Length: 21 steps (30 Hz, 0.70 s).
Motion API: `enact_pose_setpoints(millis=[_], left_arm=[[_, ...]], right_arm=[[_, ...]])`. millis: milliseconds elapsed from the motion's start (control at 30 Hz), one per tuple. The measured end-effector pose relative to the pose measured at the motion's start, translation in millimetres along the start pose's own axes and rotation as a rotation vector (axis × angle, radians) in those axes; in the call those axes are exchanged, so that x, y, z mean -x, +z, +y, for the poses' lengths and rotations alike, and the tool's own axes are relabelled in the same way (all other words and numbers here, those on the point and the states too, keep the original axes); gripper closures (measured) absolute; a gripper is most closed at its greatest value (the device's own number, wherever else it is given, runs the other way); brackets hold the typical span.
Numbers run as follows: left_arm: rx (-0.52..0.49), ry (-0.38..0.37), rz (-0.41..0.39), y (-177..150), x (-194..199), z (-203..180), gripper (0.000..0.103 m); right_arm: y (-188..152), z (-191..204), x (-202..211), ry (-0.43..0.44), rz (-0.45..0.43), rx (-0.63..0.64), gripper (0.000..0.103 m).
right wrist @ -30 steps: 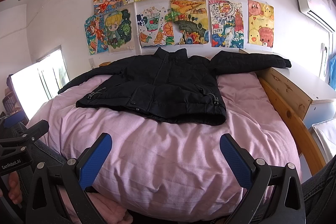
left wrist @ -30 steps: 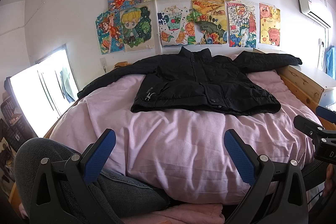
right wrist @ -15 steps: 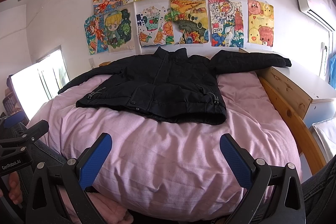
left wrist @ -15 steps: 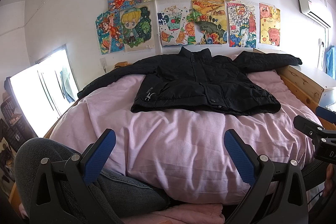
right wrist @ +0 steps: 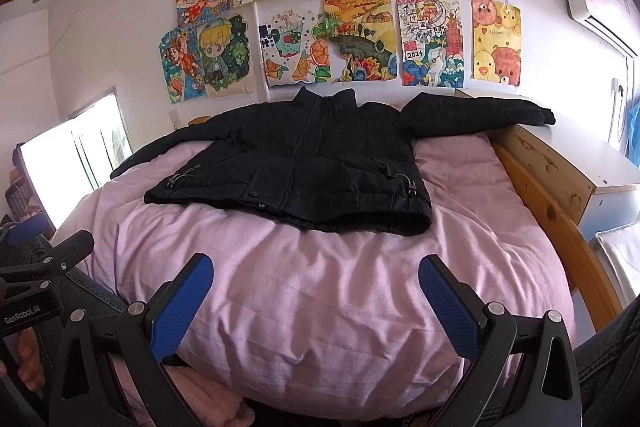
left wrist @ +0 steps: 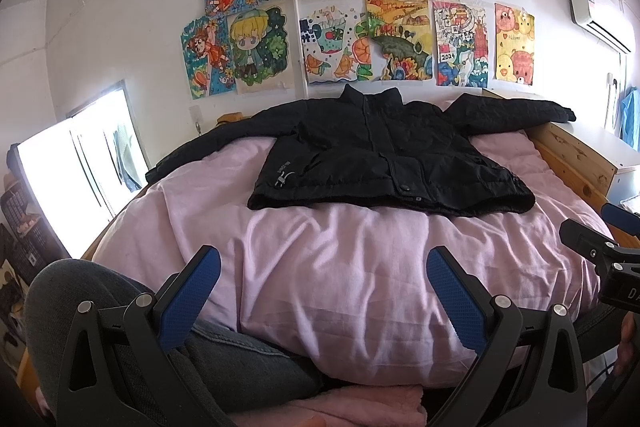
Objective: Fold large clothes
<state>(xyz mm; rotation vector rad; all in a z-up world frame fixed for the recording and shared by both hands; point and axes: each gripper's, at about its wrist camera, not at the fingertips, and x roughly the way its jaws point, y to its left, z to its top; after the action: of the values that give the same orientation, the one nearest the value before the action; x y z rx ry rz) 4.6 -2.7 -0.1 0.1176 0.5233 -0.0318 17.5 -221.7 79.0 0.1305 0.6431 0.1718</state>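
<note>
Gaping wide, empty: left claw (left wrist: 322, 273); right claw (right wrist: 316, 281)

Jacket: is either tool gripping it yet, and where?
Nothing is held. The left tool and right tool are both open over the pink duvet, short of the black jacket, which lies flat and untouched.

Black tool (left wrist: 322, 283) (blue pads (left wrist: 191, 297)), grey jeans (left wrist: 80, 291).

jacket (left wrist: 384, 163) on bed (left wrist: 360, 267), far half | drawings (left wrist: 360, 7) on wall behind | cabinet (right wrist: 568, 155) right of bed
</note>
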Motion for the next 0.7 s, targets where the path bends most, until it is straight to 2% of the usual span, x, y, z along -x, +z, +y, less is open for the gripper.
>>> enact_pose_setpoints(millis=[167, 300, 400, 533, 700], left_arm=[[0.008, -0.007, 0.036, -1.7, -5.4, 3.2, 0.002], [0.021, -0.059, 0.125, 6.2, -19.5, 4.8, 0.002], [0.013, -0.094, 0.193, 21.6, -33.2, 5.2, 0.002], [-0.042, -0.099, 0.219, 45.9, -45.9, -1.3, 0.002], [-0.079, -0.180, 0.269, 83.5, -67.9, -11.0, 0.002]], right_arm=[[4.6, 0.9, 4.5, -0.002, 0.004, -0.003, 0.000], [5.4, -4.0, -2.1, 0.014, 0.031, -0.025, 0.000], [21.9, -10.2, -3.7, 0.056, 0.050, -0.035, 0.000], [56.1, -31.2, -4.9, 0.121, 0.087, -0.025, 0.000], [106.3, -80.0, -17.9, 0.118, 0.131, -0.023, 0.000]])
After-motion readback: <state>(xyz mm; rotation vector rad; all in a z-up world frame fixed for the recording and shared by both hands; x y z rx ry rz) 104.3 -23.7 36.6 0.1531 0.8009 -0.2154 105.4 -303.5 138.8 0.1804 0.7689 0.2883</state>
